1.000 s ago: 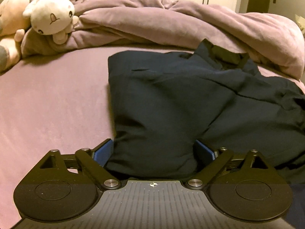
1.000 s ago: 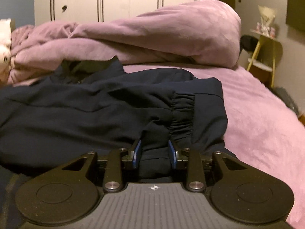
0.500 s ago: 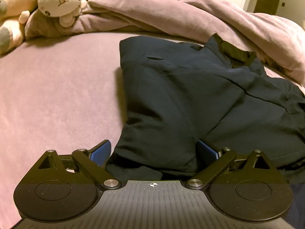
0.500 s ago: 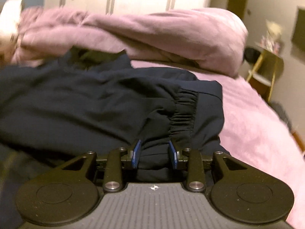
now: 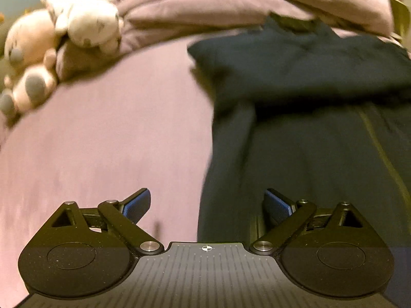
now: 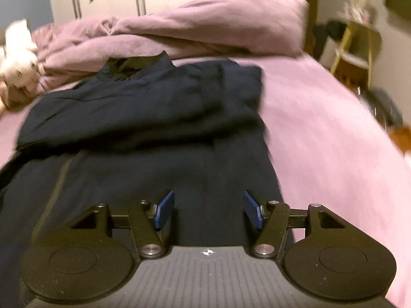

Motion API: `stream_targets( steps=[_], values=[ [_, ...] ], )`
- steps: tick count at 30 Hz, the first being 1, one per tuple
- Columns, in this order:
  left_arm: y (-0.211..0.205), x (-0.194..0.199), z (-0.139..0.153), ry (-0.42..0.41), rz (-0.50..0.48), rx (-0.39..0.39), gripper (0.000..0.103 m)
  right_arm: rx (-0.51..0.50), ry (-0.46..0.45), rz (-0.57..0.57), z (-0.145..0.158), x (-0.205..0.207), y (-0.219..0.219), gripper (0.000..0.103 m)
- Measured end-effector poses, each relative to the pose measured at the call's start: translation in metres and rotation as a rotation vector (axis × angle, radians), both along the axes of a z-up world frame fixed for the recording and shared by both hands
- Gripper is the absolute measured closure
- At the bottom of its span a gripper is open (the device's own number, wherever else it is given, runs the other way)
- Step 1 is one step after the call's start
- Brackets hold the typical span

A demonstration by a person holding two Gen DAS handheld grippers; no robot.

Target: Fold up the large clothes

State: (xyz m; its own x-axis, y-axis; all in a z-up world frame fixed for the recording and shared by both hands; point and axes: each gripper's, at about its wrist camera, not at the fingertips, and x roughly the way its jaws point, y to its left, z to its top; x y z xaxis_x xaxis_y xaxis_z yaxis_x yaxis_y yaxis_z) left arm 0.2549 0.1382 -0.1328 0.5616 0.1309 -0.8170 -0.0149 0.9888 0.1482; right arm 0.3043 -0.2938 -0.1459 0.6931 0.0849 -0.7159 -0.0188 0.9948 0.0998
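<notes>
A dark navy jacket (image 5: 321, 154) lies on the pink bed (image 5: 102, 141), collar at the far end, with an upper layer folded across its far half. In the left wrist view my left gripper (image 5: 206, 202) stands open over the jacket's left edge, its blue pads clear of the cloth. In the right wrist view the jacket (image 6: 154, 107) fills the middle. My right gripper (image 6: 208, 210) hovers above its near part, jaws opening, with flat cloth below them and nothing pinched. The picture is blurred by motion.
A crumpled mauve duvet (image 5: 231, 0) is heaped along the far side of the bed, also in the right wrist view (image 6: 218, 25). Plush toys (image 5: 84, 23) lie at the far left. A yellow side table (image 6: 359, 46) stands beyond the bed's right edge.
Both grippers have drawn back towards the near end of the jacket and risen a little. The right gripper let go of the gathered cuff fold and opened. The left stayed open.
</notes>
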Motion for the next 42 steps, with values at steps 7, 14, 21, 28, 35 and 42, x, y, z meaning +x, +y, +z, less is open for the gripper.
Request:
stream_targets(
  steps=[7,14,21,28,35,42],
  values=[
    [0.045,-0.127,0.003,0.056,0.144,-0.313,0.005,0.136,0.084,-0.179,-0.006,-0.148,-0.072,0.034],
    [0.067,-0.162,-0.01,0.094,0.241,-0.464,0.005,0.457,0.182,-0.168,-0.026,-0.175,-0.11,0.034],
    [0.08,-0.164,-0.026,0.15,0.273,-0.639,0.021,0.557,0.249,-0.15,-0.036,-0.162,-0.127,0.042],
    [0.074,-0.166,-0.013,0.124,0.17,-0.686,0.063,0.711,0.317,-0.148,-0.049,-0.156,-0.151,0.065],
    [0.067,-0.154,-0.012,0.15,0.108,-0.752,0.039,0.887,0.36,-0.111,-0.06,-0.15,-0.156,0.065],
    [0.059,-0.141,-0.022,0.199,0.083,-0.707,0.051,0.82,0.364,-0.057,-0.049,-0.14,-0.136,0.063]
  ],
)
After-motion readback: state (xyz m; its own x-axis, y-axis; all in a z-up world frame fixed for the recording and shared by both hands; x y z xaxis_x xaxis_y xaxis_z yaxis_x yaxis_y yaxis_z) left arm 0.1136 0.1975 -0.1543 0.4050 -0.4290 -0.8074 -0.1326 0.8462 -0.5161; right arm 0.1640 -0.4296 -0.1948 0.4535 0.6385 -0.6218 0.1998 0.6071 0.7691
